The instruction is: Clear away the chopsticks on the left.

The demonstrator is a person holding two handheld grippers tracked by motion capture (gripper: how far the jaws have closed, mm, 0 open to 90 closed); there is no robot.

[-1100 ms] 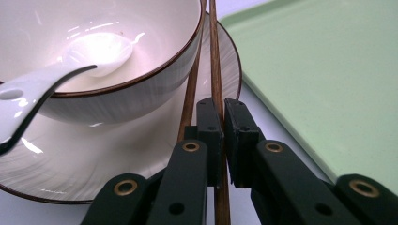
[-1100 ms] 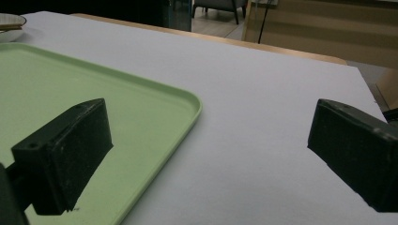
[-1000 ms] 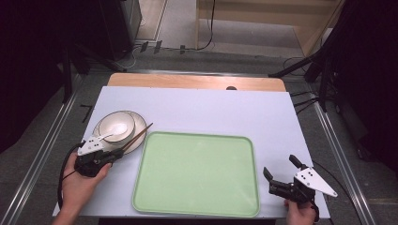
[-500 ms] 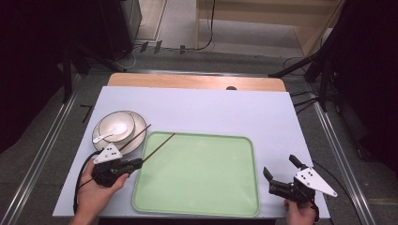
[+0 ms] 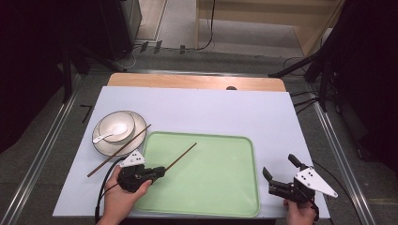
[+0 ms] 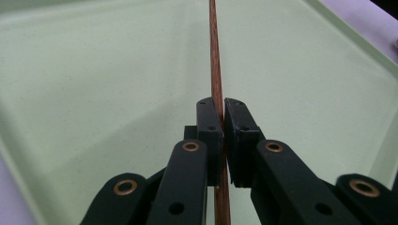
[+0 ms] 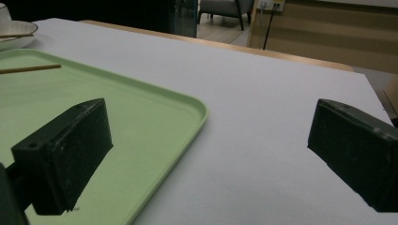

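My left gripper (image 5: pixel 159 172) is shut on the lower end of a brown chopstick (image 5: pixel 182 155), which slants up and right over the green tray (image 5: pixel 220 187). In the left gripper view the pads (image 6: pixel 209 117) pinch the chopstick (image 6: pixel 215 56) above the tray floor (image 6: pixel 94 93). A second chopstick (image 5: pixel 117 151) lies slanted across the plate's rim and the table, left of the tray. My right gripper (image 5: pixel 279 166) stands open at the tray's right edge, with nothing between its jaws (image 7: pixel 211 131).
A white bowl (image 5: pixel 116 127) with a white spoon (image 5: pixel 109 135) sits on a plate (image 5: pixel 137 123) at the tray's upper left. The white table top (image 5: pixel 211 108) is bare behind the tray. Dark stands and cables flank the table.
My left gripper has moved right, from beside the plate to over the tray's left part, carrying one chopstick. The other chopstick stays by the plate. The right gripper has not moved.
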